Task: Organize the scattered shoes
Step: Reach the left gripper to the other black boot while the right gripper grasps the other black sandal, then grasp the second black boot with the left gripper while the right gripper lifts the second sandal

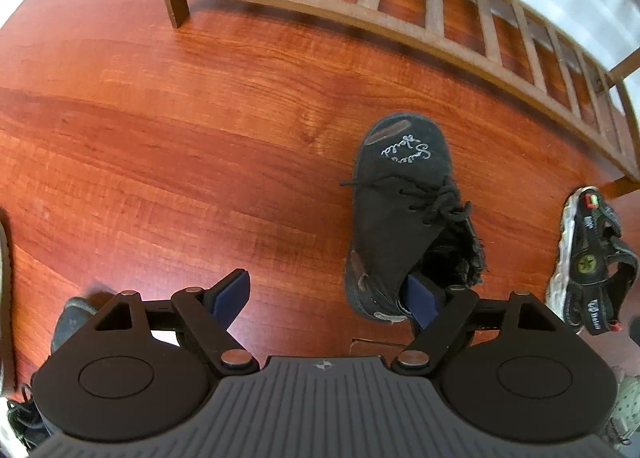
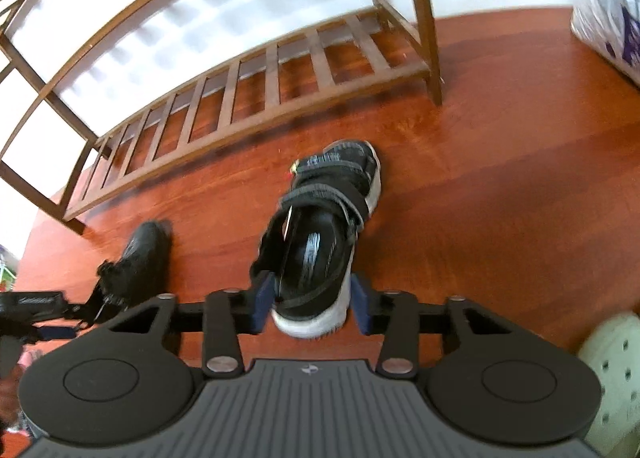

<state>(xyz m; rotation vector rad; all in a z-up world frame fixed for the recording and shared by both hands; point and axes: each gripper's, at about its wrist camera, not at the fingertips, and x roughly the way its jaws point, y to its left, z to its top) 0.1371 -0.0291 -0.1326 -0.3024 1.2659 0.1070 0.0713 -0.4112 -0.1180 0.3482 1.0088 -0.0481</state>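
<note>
The left gripper (image 1: 328,298) was wide open, its one finger tucked inside the black lace-up shoe (image 1: 404,210) at two o'clock.

The right gripper (image 2: 312,306) sat around the heel of the black sandal (image 2: 324,226), not yet squeezed.

Both shoes lay on the floor (image 1: 160,138), below the wooden rack (image 2: 256,74) at twelve o'clock.

I think grabbing came next.

The shoe's writing was too curly to read.

Both cameras sit low, looking down and forward over their grippers at the red wood floor (image 1: 160,138). Both see the wooden shoe rack (image 2: 280,70) at 12 o'clock and the black lace-up shoe (image 1: 404,210), close by
</note>
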